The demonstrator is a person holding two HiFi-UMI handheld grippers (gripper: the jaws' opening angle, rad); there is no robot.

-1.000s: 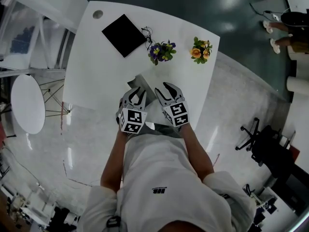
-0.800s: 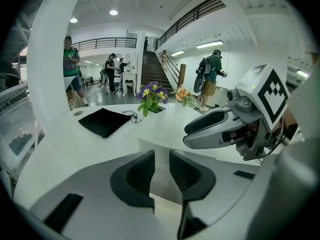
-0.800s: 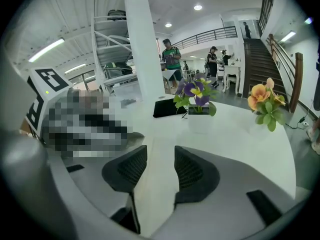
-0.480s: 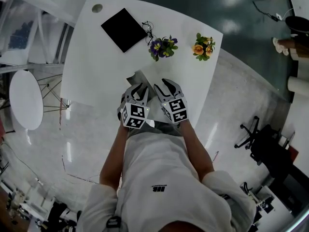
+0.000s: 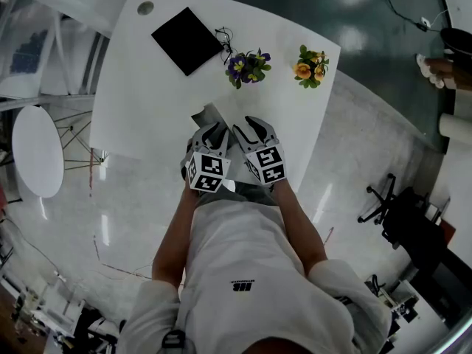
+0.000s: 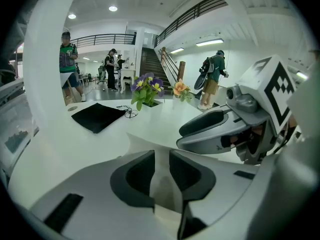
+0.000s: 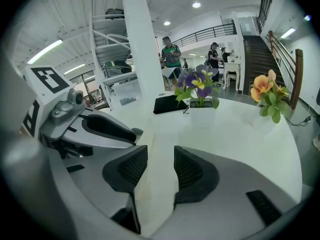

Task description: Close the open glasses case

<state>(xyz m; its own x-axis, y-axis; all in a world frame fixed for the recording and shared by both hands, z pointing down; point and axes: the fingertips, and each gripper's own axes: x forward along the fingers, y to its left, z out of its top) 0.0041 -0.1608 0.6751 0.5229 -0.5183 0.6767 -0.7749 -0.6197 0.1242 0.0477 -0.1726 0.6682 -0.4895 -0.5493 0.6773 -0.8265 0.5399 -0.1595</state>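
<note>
The white folding glasses case (image 5: 207, 115) sits at the near edge of the white table (image 5: 147, 87), right in front of the person, and both tools are already on it. Only its raised grey-white flap shows past the tips in the head view, poking up and away on the left side; the rest is covered by the two grippers, so I can't say for sure how its long axis runs.

The left gripper (image 6: 161, 160) has its jaws drawn in narrow with a pale panel of the case filling the slot between the pads. It looks clamped on. The right gripper (image 7: 160, 159) sits just beside it, almost touching. Its jaws have just been closing and now stand nearly together, with a white panel of the case between the pads too, seemingly pinched.

What matters for the fold, I'd judge, is that flap. It rises just beyond the left tips and leans away from the person, so the left hand is the nearer one to bring it over, while the right steadies the body beside it.
</note>
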